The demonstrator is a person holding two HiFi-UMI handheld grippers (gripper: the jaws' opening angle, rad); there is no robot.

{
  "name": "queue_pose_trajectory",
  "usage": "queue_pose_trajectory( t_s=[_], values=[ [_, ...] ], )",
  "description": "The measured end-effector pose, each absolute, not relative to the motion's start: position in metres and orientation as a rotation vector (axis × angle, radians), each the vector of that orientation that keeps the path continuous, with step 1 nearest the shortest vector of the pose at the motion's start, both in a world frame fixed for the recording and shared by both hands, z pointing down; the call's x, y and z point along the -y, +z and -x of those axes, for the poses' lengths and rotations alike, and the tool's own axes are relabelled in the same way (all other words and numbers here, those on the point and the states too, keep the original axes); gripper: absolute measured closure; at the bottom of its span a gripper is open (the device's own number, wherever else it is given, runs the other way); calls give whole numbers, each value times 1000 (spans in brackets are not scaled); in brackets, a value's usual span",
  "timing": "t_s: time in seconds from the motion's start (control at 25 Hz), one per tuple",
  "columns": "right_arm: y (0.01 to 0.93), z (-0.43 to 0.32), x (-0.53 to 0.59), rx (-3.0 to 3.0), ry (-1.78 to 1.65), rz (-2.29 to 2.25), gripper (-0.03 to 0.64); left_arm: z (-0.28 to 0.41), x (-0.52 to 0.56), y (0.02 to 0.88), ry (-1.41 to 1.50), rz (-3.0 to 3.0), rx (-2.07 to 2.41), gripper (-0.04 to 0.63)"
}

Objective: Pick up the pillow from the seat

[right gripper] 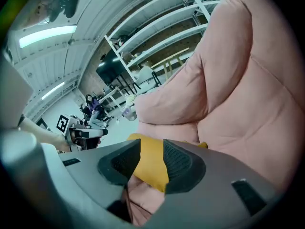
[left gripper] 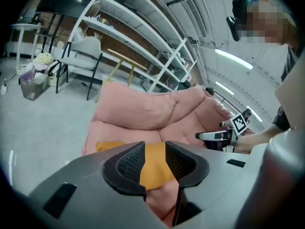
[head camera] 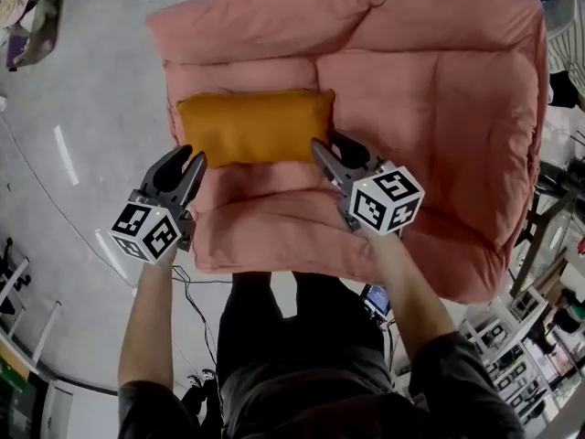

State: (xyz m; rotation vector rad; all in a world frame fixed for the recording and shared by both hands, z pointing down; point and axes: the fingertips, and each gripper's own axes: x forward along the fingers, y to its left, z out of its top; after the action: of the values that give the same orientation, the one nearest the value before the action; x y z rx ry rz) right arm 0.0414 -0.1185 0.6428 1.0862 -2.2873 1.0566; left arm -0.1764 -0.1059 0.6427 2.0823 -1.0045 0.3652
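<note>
An orange pillow [head camera: 254, 126] lies across the seat of a pink padded armchair [head camera: 439, 99], close to its backrest. My left gripper [head camera: 192, 158] is at the pillow's front left corner with its jaws apart. My right gripper [head camera: 326, 143] is at the pillow's right end, also with its jaws apart. In the left gripper view the pillow [left gripper: 153, 171] shows through the gap of the left gripper [left gripper: 153, 149], ahead of the pads. The right gripper view shows the pillow [right gripper: 150, 168] the same way beyond the right gripper [right gripper: 151, 147]. Neither pair of pads presses on it.
Grey floor surrounds the armchair. Cables [head camera: 187, 286] lie on the floor by the person's legs. Metal shelving [left gripper: 143, 46] and a grey chair [left gripper: 81, 56] stand behind the armchair. Racks and equipment [head camera: 539, 327] crowd the right side.
</note>
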Motion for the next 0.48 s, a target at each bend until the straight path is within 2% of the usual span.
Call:
queue_pose_trajectory(
  t_s=[0.48],
  values=[
    [739,-75,126,2137,1299,-1143,382,210,107,741,461,-1930,997,333]
  ],
)
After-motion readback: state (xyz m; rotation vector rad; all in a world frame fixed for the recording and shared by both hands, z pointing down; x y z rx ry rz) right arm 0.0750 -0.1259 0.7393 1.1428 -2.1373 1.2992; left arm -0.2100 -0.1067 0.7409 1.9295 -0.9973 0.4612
